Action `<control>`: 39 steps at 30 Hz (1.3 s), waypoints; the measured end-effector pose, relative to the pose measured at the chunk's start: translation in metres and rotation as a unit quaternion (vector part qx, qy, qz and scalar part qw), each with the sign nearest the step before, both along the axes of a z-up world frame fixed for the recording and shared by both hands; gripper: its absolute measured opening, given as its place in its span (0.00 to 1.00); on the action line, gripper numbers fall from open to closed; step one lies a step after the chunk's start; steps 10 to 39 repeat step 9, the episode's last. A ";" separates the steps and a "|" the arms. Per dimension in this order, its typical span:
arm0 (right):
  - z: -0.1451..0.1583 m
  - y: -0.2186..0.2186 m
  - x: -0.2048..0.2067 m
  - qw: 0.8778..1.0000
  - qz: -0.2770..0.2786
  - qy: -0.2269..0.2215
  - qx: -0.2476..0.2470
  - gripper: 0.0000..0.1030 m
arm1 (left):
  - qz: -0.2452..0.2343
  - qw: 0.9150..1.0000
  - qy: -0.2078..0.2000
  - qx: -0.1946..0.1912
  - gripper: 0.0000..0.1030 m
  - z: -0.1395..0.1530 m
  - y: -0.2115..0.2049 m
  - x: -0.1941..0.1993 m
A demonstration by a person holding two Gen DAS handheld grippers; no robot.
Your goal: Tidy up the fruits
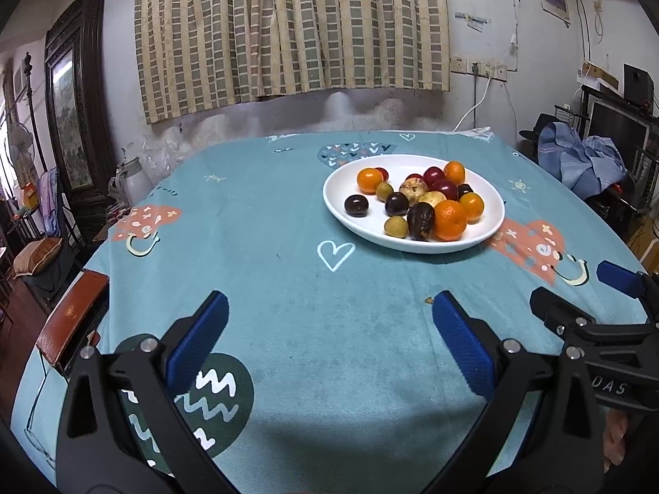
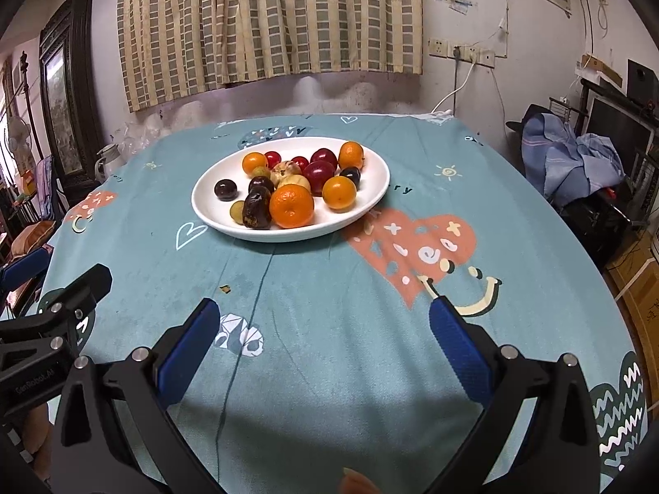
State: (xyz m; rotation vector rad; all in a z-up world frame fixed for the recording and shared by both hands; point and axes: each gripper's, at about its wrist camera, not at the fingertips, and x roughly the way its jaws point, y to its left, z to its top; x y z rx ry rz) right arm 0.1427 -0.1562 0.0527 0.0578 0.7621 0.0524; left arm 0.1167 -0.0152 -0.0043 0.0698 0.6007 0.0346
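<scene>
Both grippers hover low over the near part of the surface (image 1: 288, 206), well short of the fruit. Left gripper (image 1: 329, 341) has its fingers spread wide, nothing between them; right gripper (image 2: 325, 341) likewise, spread and empty.

All fruit in view sits on the white oval plate (image 2: 370, 164), on the far half of the surface, right of centre in the left wrist view and left of centre in the right wrist view. No fruit lies loose on the cloth; a small brown speck (image 2: 224, 288) lies near the grippers, can't tell what it is.

On the plate: four oranges, big one (image 2: 291, 206) at the near rim, touching a dark wrinkled fruit (image 2: 257, 210). One dark plum (image 2: 225, 189) sits apart at the plate's left end. Red plums (image 2: 319, 176) and pale fruit (image 2: 285, 169) cluster mid-plate, mixed, not grouped by kind.

Stage unclear: fits fruit gathered onto the plate already, or a mixed pile waiting to be sorted by kind.

Any pick here, judged: come from above, fingers straddling one fruit, choose outliers with clear sides. Packed ones risk nudging neighbours; round fruit will likely roll on the shallow plate. Light squeeze on the soft wrinkled one.

Plate's long axis runs roughly left-right across both views, right end angled slightly away in the right wrist view. Wrinkled fruit is oblong, long axis roughly near-far. Other fruit roundish, no clear axis.
</scene>
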 end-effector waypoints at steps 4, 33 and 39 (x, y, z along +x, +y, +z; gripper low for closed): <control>-0.001 0.000 0.000 1.000 0.000 -0.001 0.000 0.99 | -0.001 1.000 -0.001 0.003 0.98 0.001 -0.001 0.000; -0.001 0.000 0.000 1.000 0.000 -0.001 0.000 0.99 | 0.001 1.000 0.004 -0.005 0.98 0.001 0.003 0.003; -0.001 0.000 0.000 1.000 0.000 -0.001 0.000 0.99 | 0.001 1.000 0.004 -0.005 0.98 0.001 0.003 0.003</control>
